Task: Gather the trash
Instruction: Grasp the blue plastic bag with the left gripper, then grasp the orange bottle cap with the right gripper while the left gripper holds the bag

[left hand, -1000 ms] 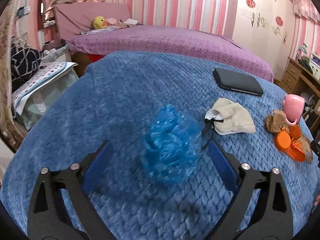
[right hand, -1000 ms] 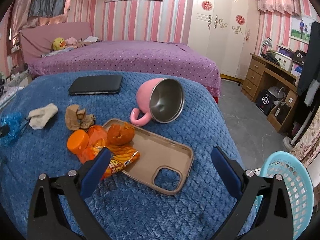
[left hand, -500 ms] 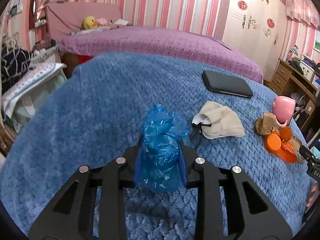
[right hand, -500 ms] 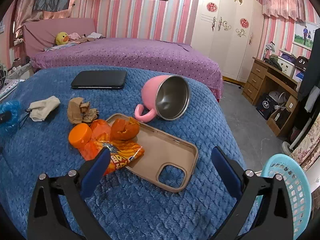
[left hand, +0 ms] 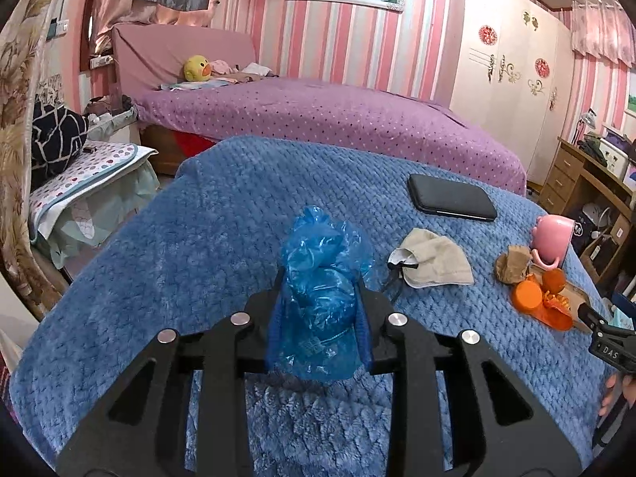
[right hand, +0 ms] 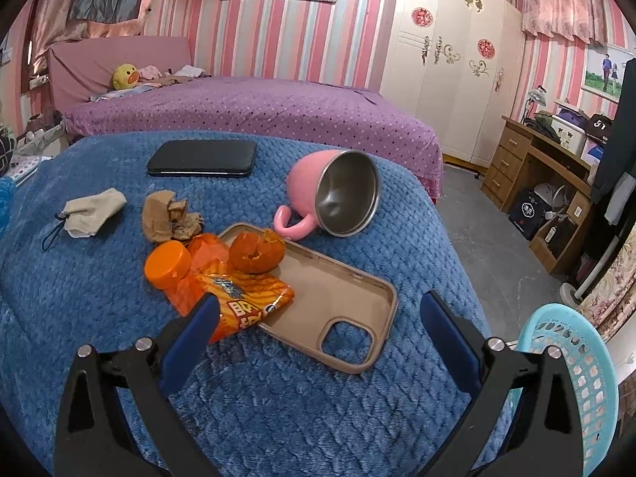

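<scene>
A quilted blue blanket [left hand: 167, 262] covers the surface. At its near left, the left gripper [left hand: 320, 310] has just clamped shut around a crumpled blue plastic bag [left hand: 322, 278]. Far right, the right gripper [right hand: 318, 318] hangs released above an orange snack wrapper [right hand: 242, 298].

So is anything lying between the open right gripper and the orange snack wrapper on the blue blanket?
Nothing visible does. The right gripper hangs open just short of the orange snack wrapper, whose near corner already lies by its left finger. The tan phone case sits partly under the wrapper's far side, not in front of it.
</scene>
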`<state>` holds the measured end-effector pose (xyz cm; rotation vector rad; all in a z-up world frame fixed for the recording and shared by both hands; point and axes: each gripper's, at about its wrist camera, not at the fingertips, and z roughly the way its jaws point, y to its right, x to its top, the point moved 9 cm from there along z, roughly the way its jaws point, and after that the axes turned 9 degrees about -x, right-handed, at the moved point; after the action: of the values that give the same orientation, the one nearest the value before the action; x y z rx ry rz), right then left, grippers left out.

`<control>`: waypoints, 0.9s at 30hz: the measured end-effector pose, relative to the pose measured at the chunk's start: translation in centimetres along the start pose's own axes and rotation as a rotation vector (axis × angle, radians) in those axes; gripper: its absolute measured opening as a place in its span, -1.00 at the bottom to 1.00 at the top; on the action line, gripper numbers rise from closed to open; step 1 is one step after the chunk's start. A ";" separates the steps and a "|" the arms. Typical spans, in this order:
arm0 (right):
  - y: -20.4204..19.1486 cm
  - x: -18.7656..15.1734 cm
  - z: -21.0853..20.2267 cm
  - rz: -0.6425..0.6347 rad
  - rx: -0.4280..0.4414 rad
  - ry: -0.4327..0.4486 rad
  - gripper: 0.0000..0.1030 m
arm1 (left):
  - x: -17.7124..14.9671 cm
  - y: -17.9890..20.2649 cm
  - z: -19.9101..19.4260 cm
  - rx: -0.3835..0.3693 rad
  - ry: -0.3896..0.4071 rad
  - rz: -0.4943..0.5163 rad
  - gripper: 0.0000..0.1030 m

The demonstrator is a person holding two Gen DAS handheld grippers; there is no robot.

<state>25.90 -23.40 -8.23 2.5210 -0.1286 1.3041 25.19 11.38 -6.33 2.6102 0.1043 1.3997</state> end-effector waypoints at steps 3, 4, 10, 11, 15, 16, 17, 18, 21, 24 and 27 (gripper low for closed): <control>-0.3 0.0 0.0 -0.007 -0.003 0.001 0.91 | -0.2 0.0 0.0 -0.003 -0.008 -0.005 -0.45; -0.4 0.0 -0.1 -0.010 -0.002 0.001 0.91 | -0.3 0.0 0.0 -0.003 -0.011 -0.007 -0.45; -1.5 0.1 -0.5 -0.033 0.028 0.012 0.91 | -0.6 -0.2 0.3 0.018 -0.020 0.002 -0.45; -1.8 0.1 -0.5 -0.035 0.037 0.014 0.91 | -0.6 -0.3 0.3 0.018 -0.023 0.001 -0.45; -3.3 0.4 -0.4 -0.028 0.093 0.003 0.91 | -0.6 -0.4 0.4 0.025 -0.023 -0.001 -0.45; -3.9 0.6 -0.3 -0.031 0.106 0.002 0.90 | -0.6 -0.4 0.4 0.027 -0.022 0.002 -0.45; -4.6 0.8 -0.2 -0.037 0.120 0.001 0.89 | -0.5 -0.4 0.3 0.034 -0.019 0.006 -0.45; -5.3 1.0 -0.2 -0.047 0.134 0.001 0.87 | -0.5 -0.4 0.3 0.039 -0.016 0.008 -0.45; -8.1 1.5 -0.5 -0.102 0.170 0.008 0.63 | -0.2 -0.4 0.5 0.041 -0.017 -0.001 -0.45; -10.8 2.1 -0.5 -0.158 0.194 0.012 0.54 | -0.2 -0.7 0.8 0.050 -0.024 -0.014 -0.45; -12.3 2.1 0.7 -0.209 0.185 -0.023 0.31 | -0.2 -1.1 1.0 0.064 -0.032 -0.022 -0.45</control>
<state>30.34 -11.83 -9.64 2.6165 0.2553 1.2542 25.90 12.28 -7.21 2.6733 0.1759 1.3693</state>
